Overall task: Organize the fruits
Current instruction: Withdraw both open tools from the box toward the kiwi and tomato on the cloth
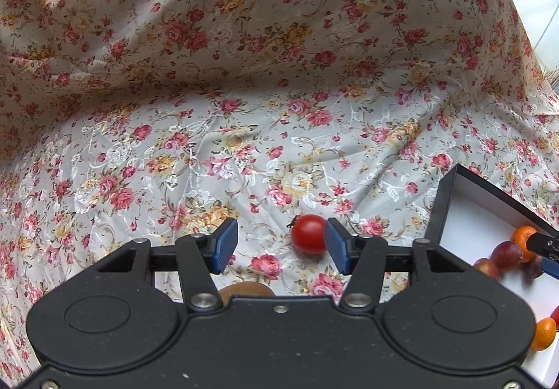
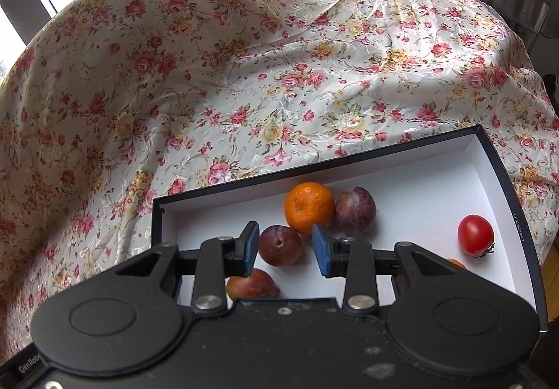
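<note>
left wrist view is showing the left gripper (image 1: 281, 244) standing wide open with nothing held, its blue pads (image 1: 225, 246) spread well apart, and the loose cherry tomato (image 1: 309, 233) is sitting on the floral cloth (image 1: 244, 144) inside that gap but far off centre: it is lying right against the pad on the view's right side, seemingly touching it, while a broad strip of cloth is showing between it and the other pad. so the fruit is lying forward and to the right of the claw's midline, and i judge that the coming grasp is turning on a small shift rightward before closing, or the round tomato is likely to be nudged and roll. it is nearly spherical, with its dark stem end pointing away to the upper left, so no long axis is mattering here. a brown rounded thing is peeking out under the gripper body, too hidden to name. further right, the box (image 1: 442, 204) is lying just beside the tomato, already holding fruit. right wrist view is showing the right gripper (image 2: 285, 247) over that box (image 2: 384, 153), partly open and empty, a plum (image 2: 279, 246) between its pads with a sliver of gap either side, an orange (image 2: 309, 207) and a second plum (image 2: 355, 211) beyond, a tomato (image 2: 475, 235) off to the right. the left hand is clearly the nearer one to the loose tomato.
</note>
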Motion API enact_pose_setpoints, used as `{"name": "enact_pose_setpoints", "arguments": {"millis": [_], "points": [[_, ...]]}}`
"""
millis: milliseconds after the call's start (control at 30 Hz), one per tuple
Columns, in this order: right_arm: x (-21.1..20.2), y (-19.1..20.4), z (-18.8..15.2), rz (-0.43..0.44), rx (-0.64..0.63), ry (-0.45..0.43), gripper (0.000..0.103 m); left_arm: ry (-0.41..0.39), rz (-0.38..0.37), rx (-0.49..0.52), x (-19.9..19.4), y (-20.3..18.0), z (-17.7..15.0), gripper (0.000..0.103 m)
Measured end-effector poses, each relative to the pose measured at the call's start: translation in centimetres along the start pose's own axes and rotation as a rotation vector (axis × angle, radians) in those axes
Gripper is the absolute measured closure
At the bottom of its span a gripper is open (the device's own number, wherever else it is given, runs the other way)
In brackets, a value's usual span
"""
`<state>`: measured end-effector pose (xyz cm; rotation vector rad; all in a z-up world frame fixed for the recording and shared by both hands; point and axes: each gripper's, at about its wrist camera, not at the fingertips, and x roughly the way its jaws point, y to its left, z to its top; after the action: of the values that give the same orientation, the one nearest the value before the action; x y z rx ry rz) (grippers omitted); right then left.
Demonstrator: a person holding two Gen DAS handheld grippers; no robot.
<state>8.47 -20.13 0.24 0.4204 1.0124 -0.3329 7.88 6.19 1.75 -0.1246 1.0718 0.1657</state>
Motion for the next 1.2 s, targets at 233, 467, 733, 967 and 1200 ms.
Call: {"name": "enact_pose_setpoints", "arguments": {"millis": [233,467,733,967,1200], "points": [[0.1,2.6,-1.0,0.027,-0.049,-0.002,0.066,0.024,0.04,-0.065,0.7,3.7,0.7,0.043],[-0.2,5.4,-2.2,0.063,-0.101,-0.006,0.066,0.072,0.096,-0.122,1.7,6.6,1.0,0.043],[-0.6,8.4,-3.7,0.127,-0.185,-0.008,0.066,0.146,0.15,-0.205,3.0,9.5,1.2,0.043],[-1.6,11.1,-5.9,0.193,-0.278,0.004,0.066,0.169,0.187,-0.253,3.7,10.4,1.3,0.043],[-3.5,14.6,-10.1,0.329,-0.466,0.044,0.066,0.165,0.166,-0.232,3.3,10.5,1.0,0.042]]}}
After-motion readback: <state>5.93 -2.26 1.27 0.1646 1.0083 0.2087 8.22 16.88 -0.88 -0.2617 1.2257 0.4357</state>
